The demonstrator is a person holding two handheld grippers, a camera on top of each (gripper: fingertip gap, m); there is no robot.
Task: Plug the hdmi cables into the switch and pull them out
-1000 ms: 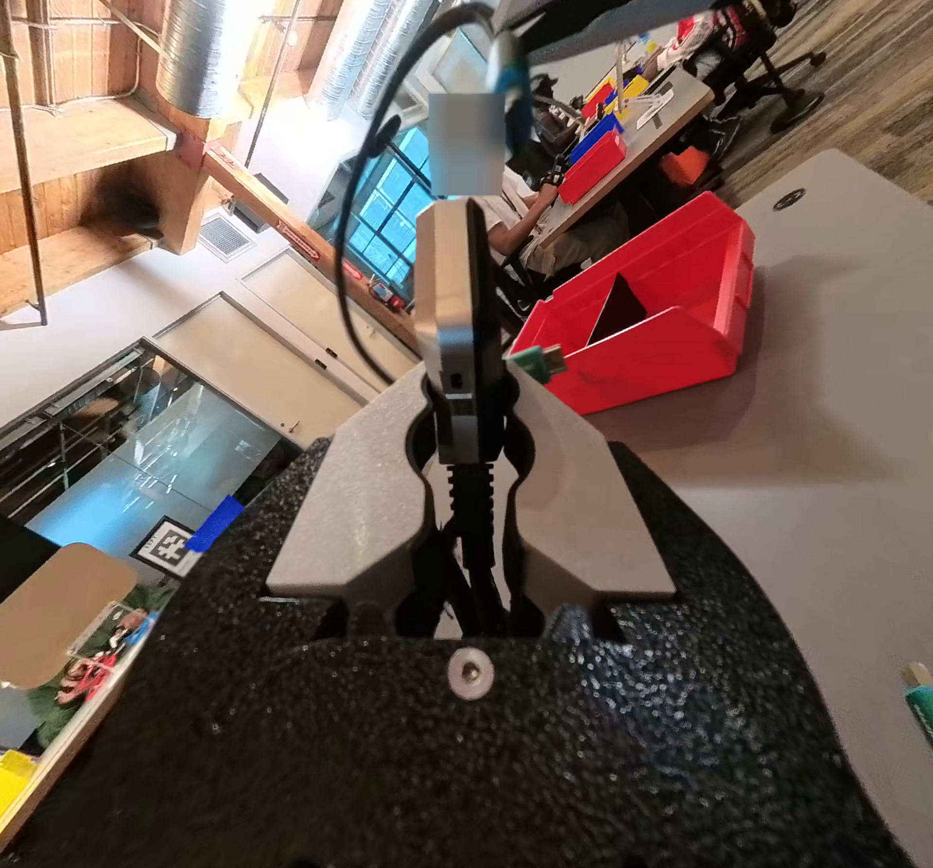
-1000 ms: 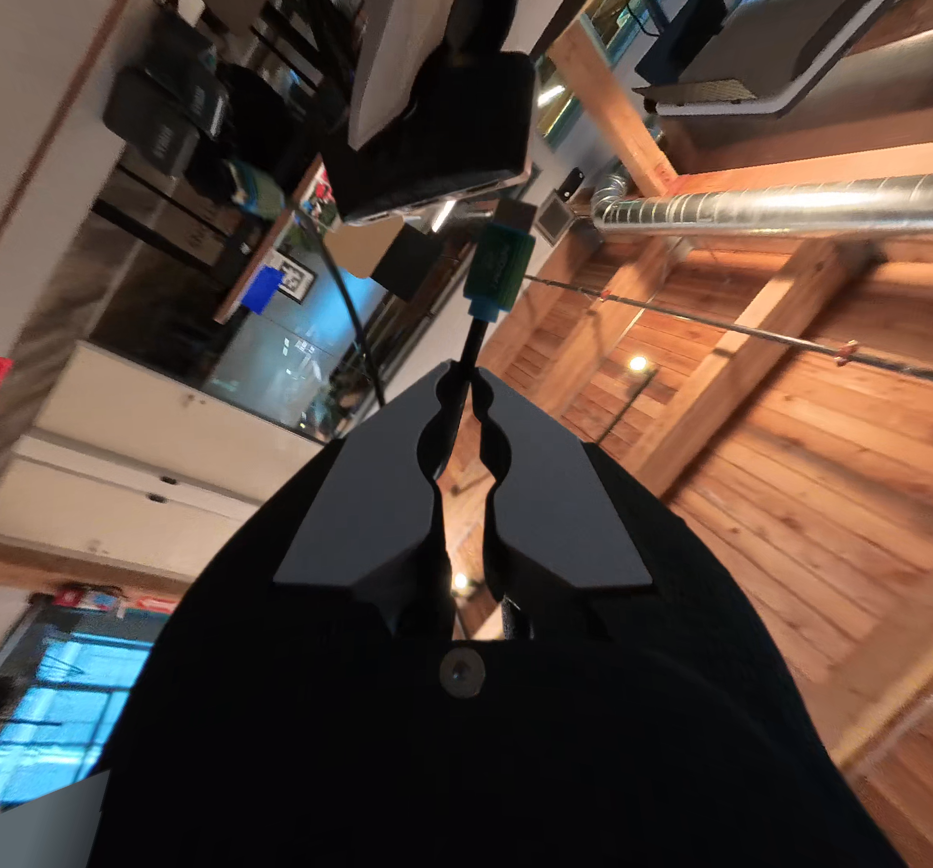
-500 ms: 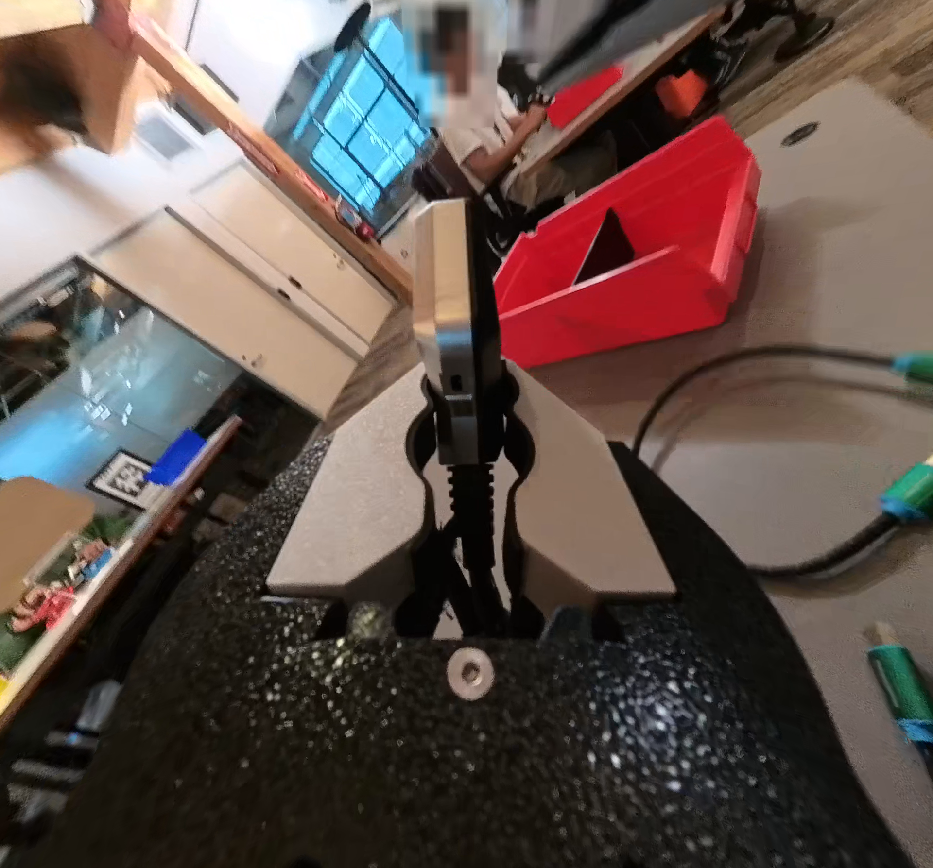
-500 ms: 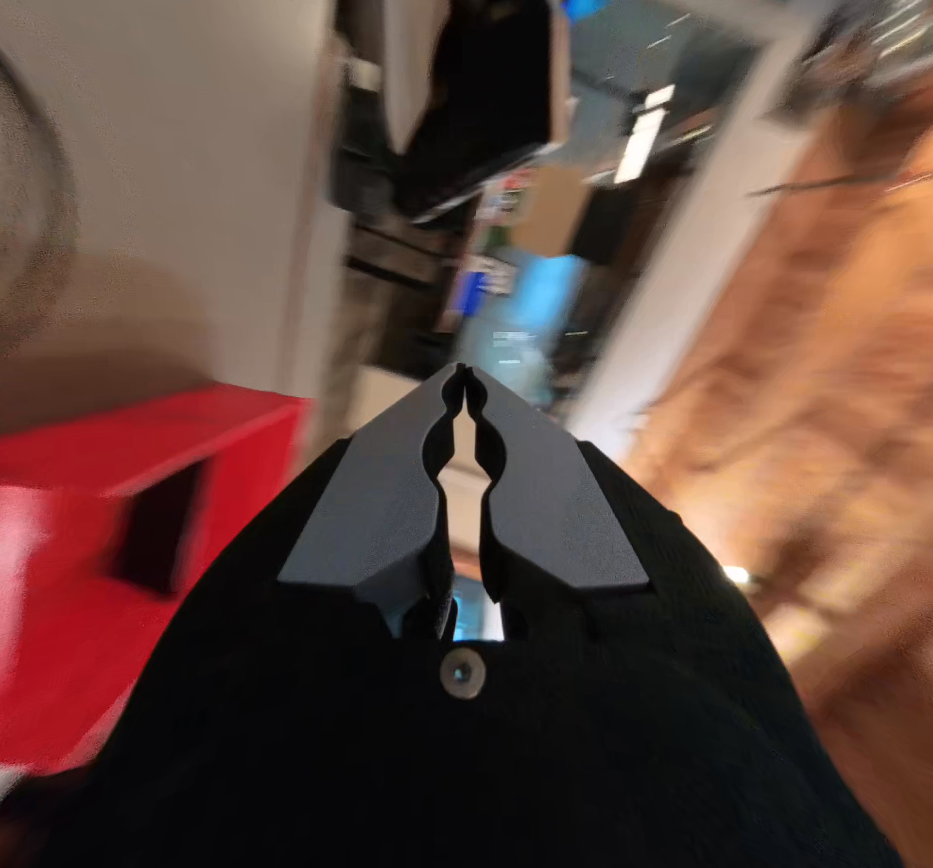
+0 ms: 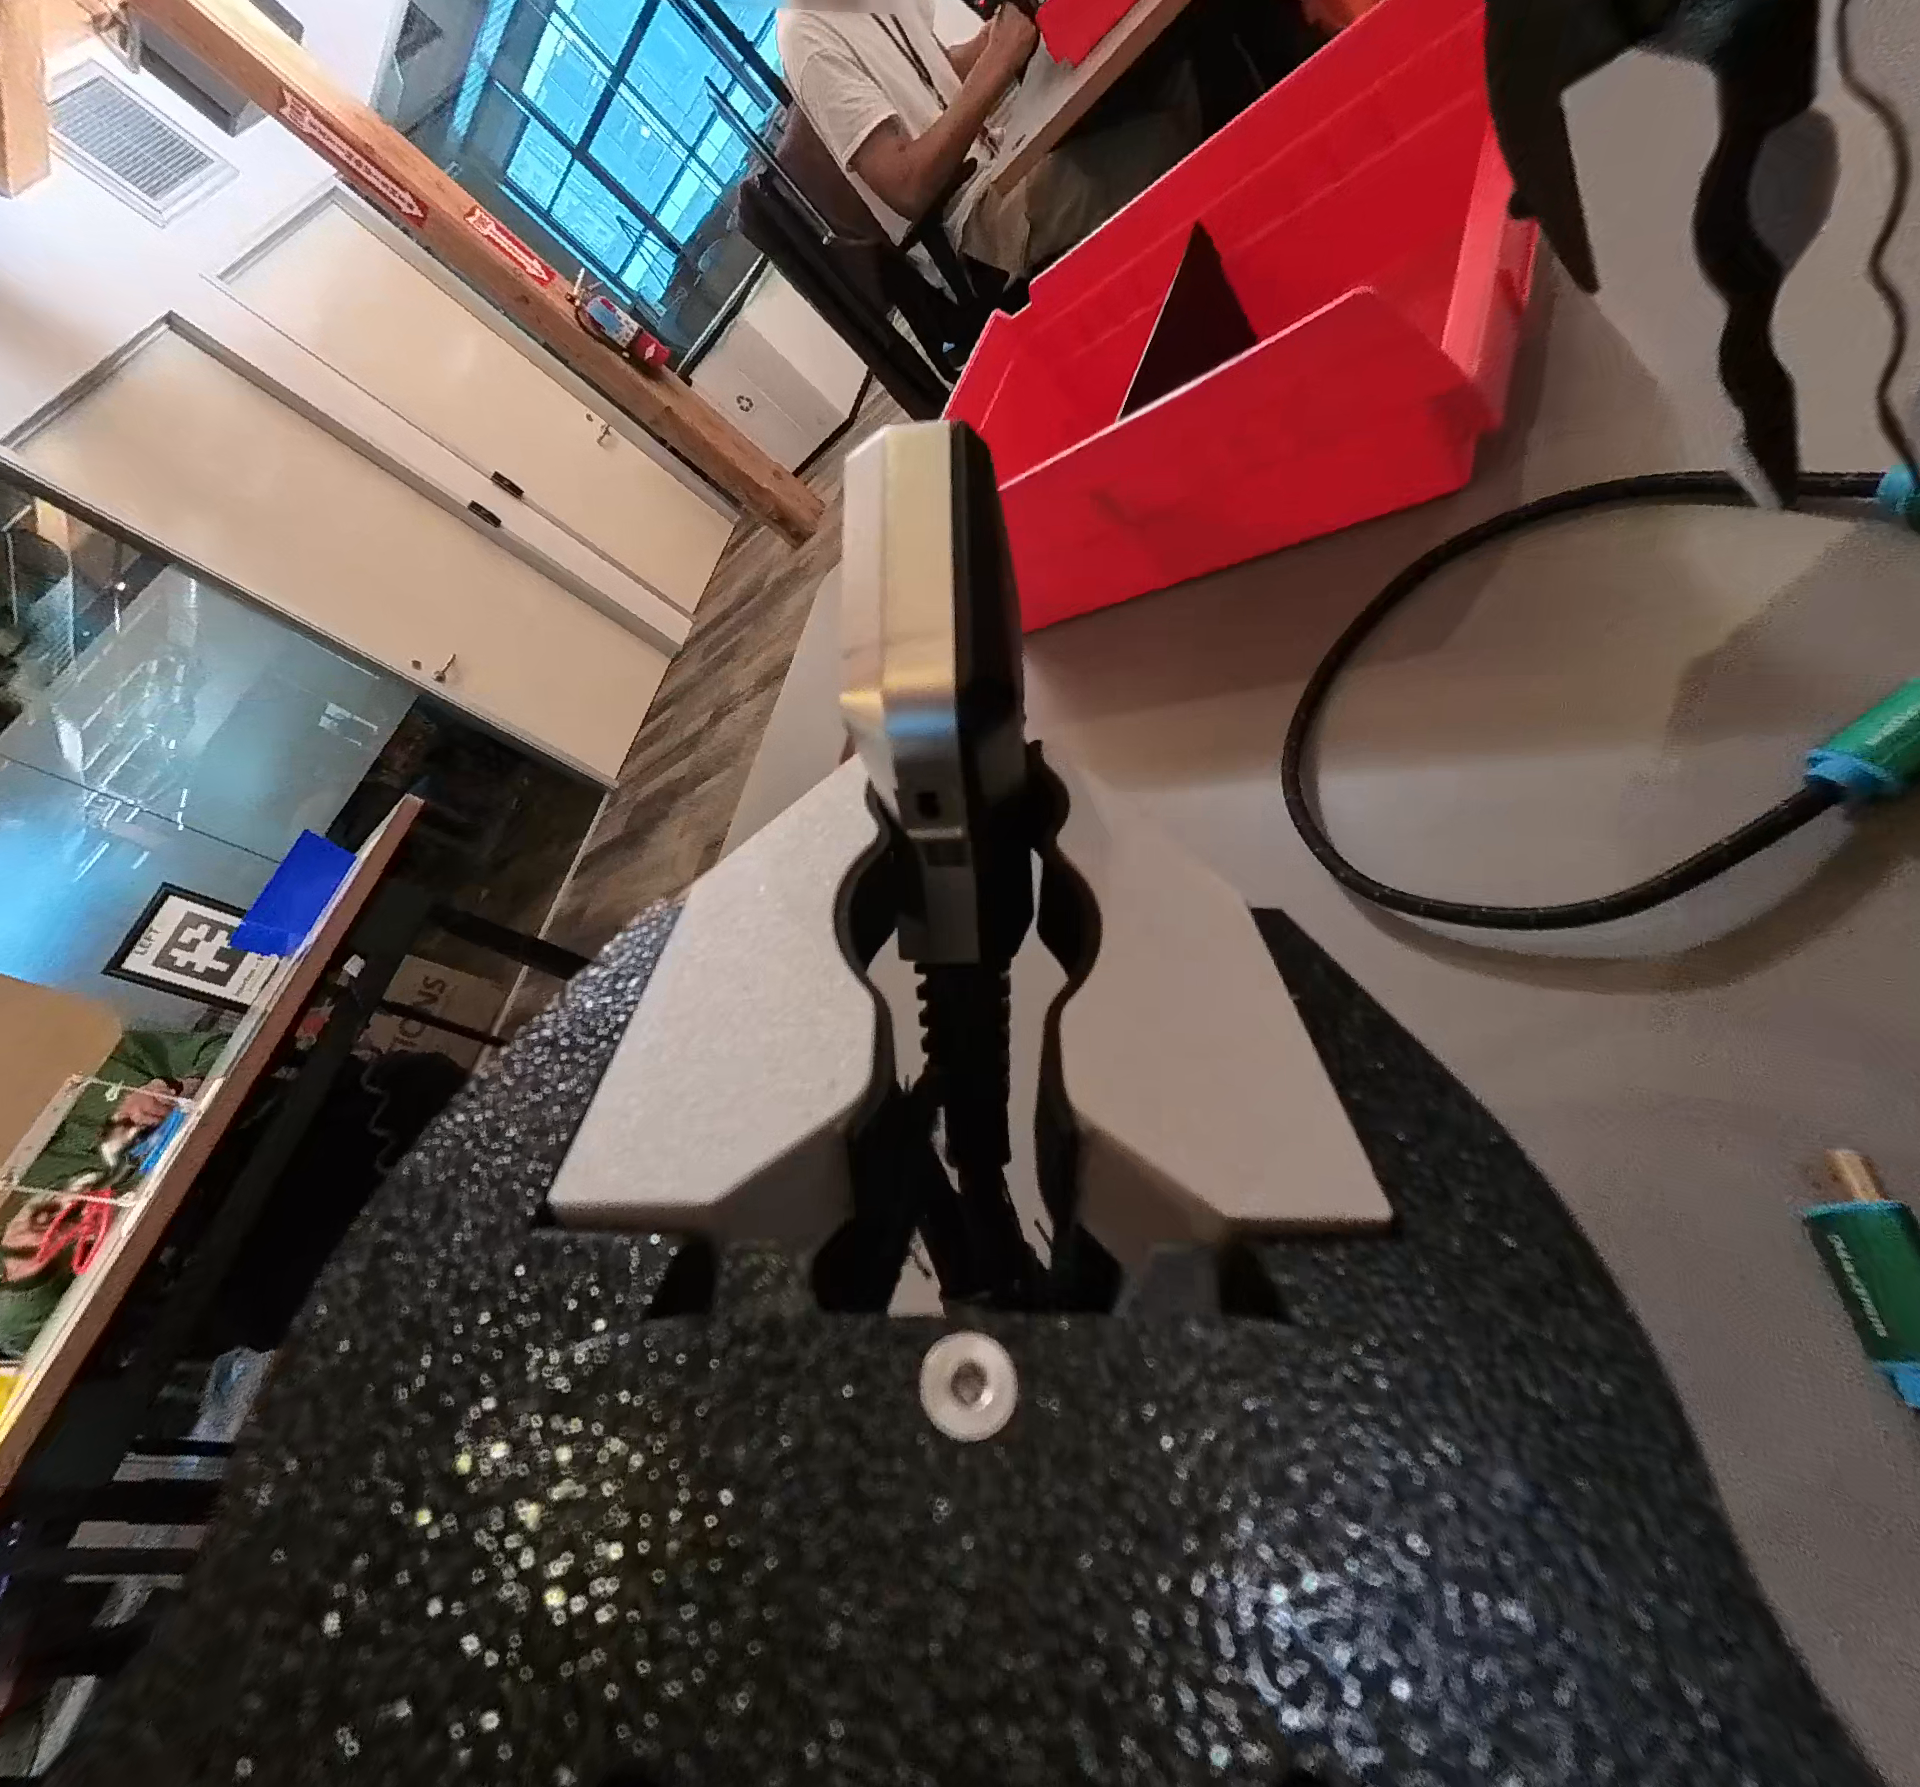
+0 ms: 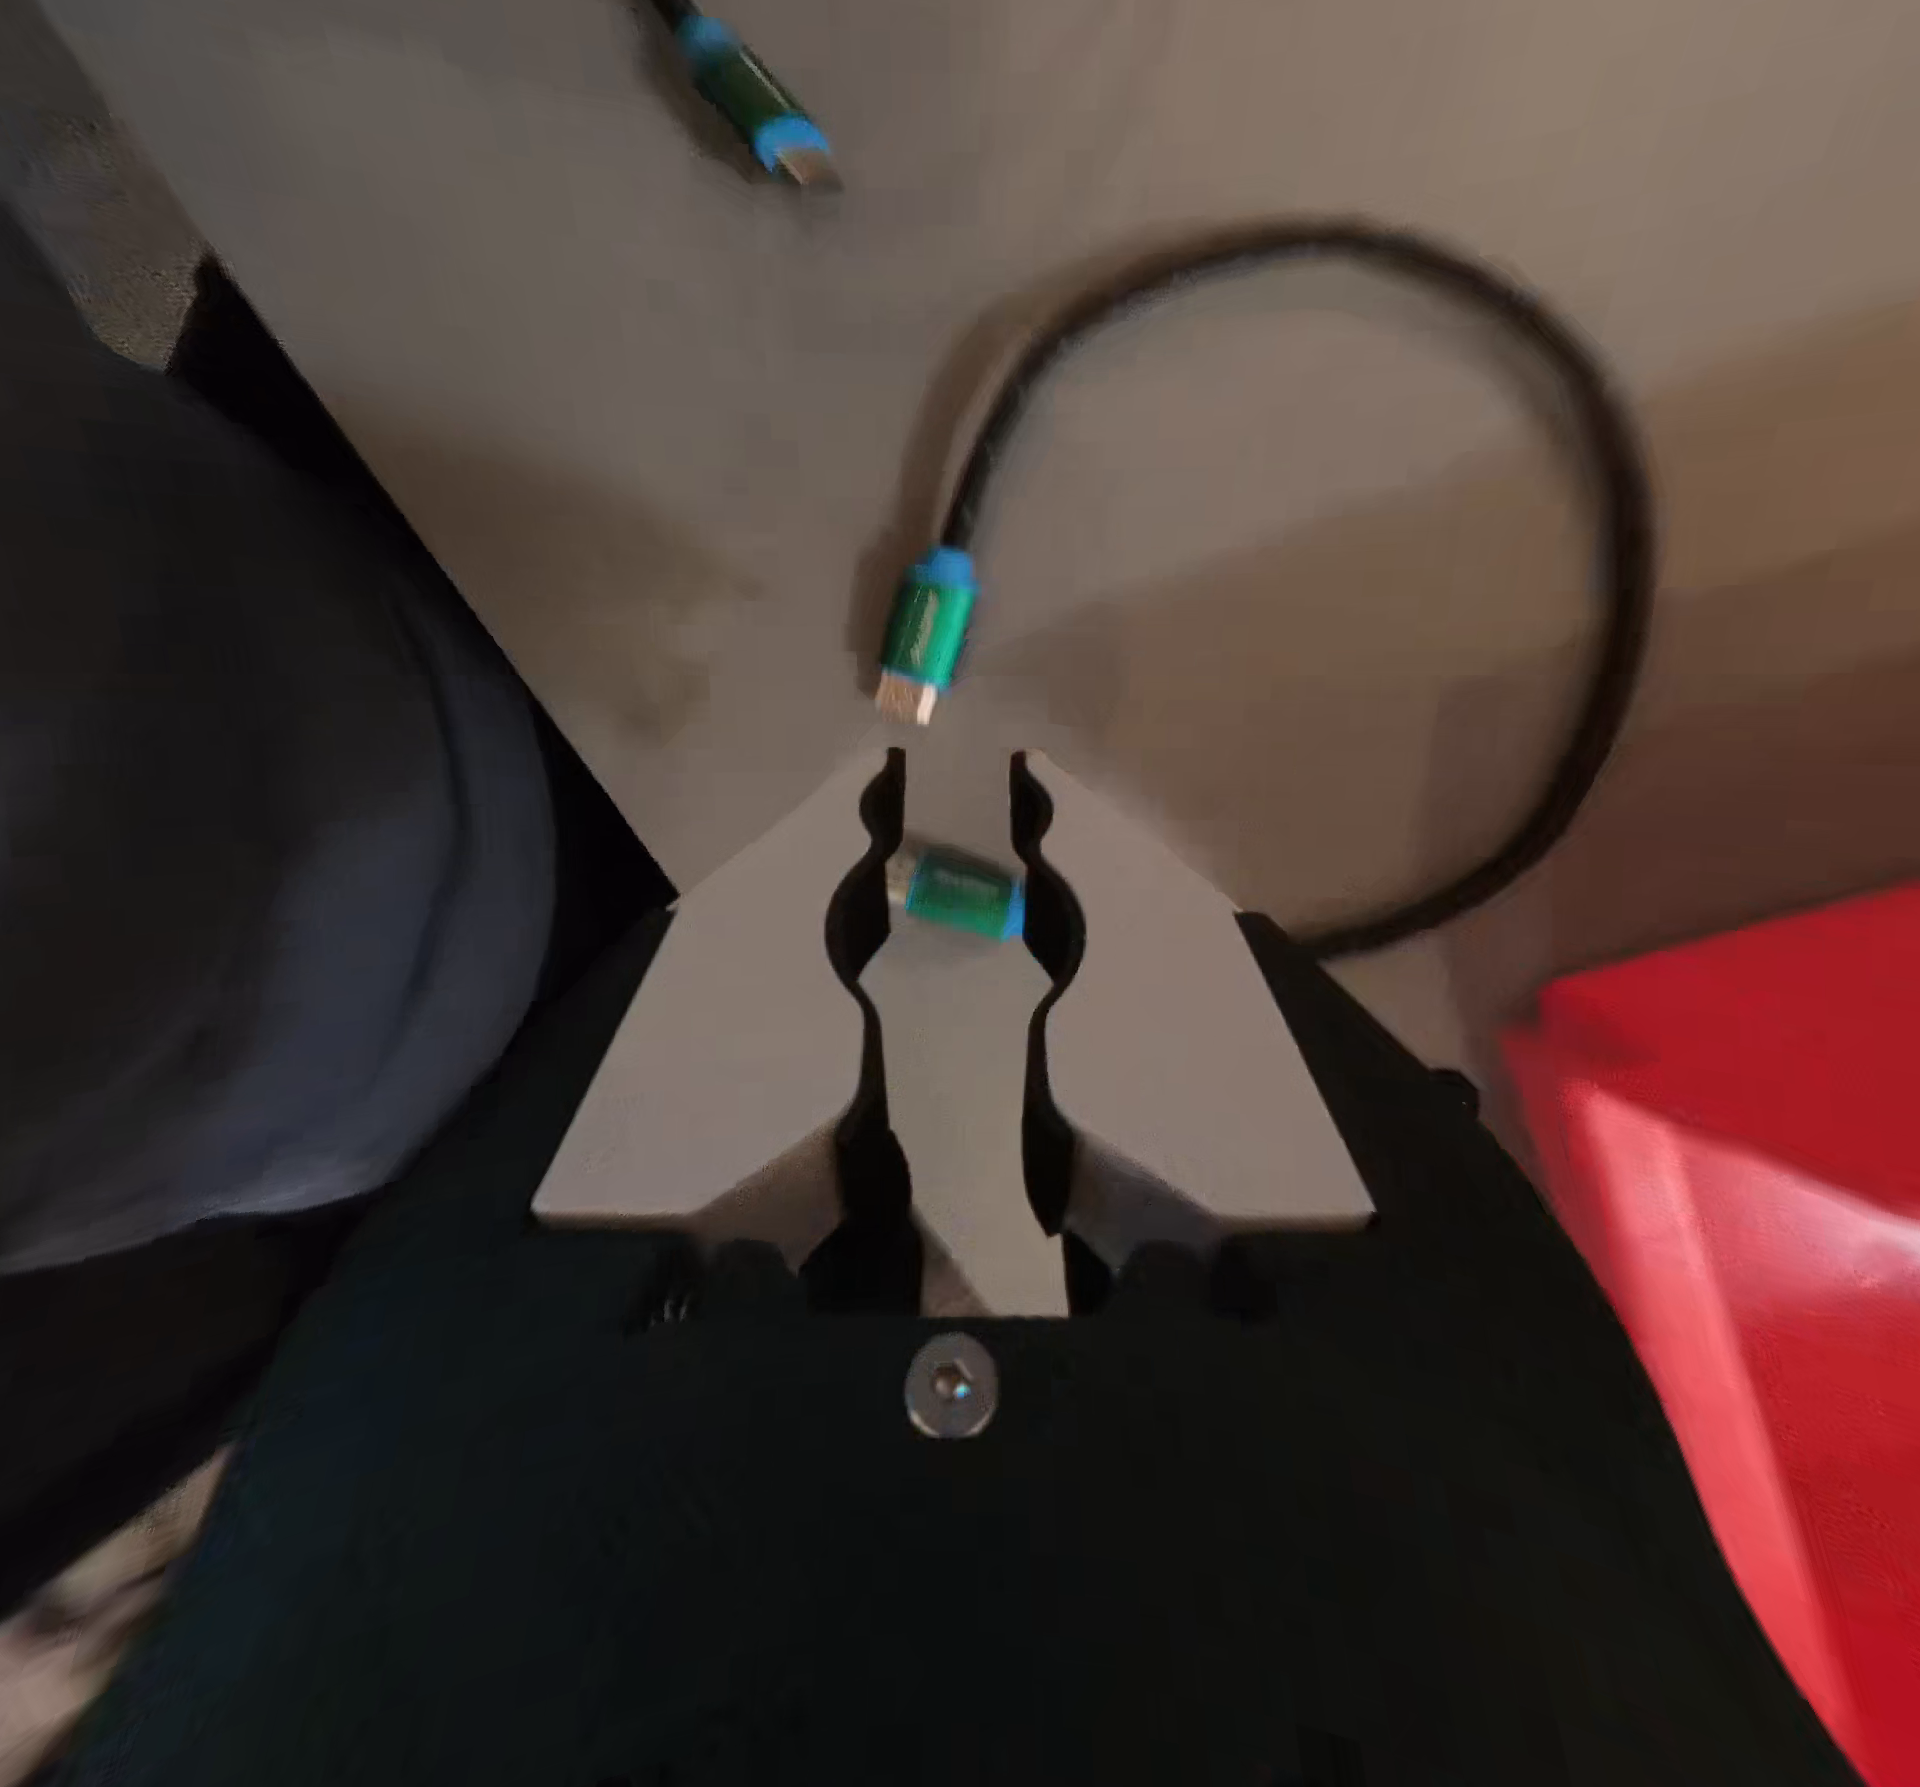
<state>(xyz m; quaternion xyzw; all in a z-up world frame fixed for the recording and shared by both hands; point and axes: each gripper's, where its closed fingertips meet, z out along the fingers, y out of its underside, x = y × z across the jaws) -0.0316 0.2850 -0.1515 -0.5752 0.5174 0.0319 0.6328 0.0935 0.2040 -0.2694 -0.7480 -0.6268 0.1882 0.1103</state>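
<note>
Beside the red bin (image 5: 1299, 407) on the grey table (image 5: 1558, 1062), right gripper (image 6: 954, 761) is now unclenched and empty, pointing down at the loose cables; a second ago it was clamped on a cable next to the switch up in the air. So that cable is out and dropped: one pull-out cycle looks done, next pick pending. Left gripper (image 5: 961, 802) stays clenched on the HDMI switch (image 5: 920, 615), held edge-up near the bin's front wall, no plug visible in it from this angle. Right wrist view (blurred): one green-and-blue HDMI plug (image 6: 925, 641) just beyond the fingertips, its black cable (image 6: 1558, 407) looping back toward the bin; second plug (image 6: 956, 896) showing between the fingers, lying on the table below; third plug (image 6: 753, 101) farther from the bin. Versus half a second ago, right gripper has swung from the room down to the table.
</note>
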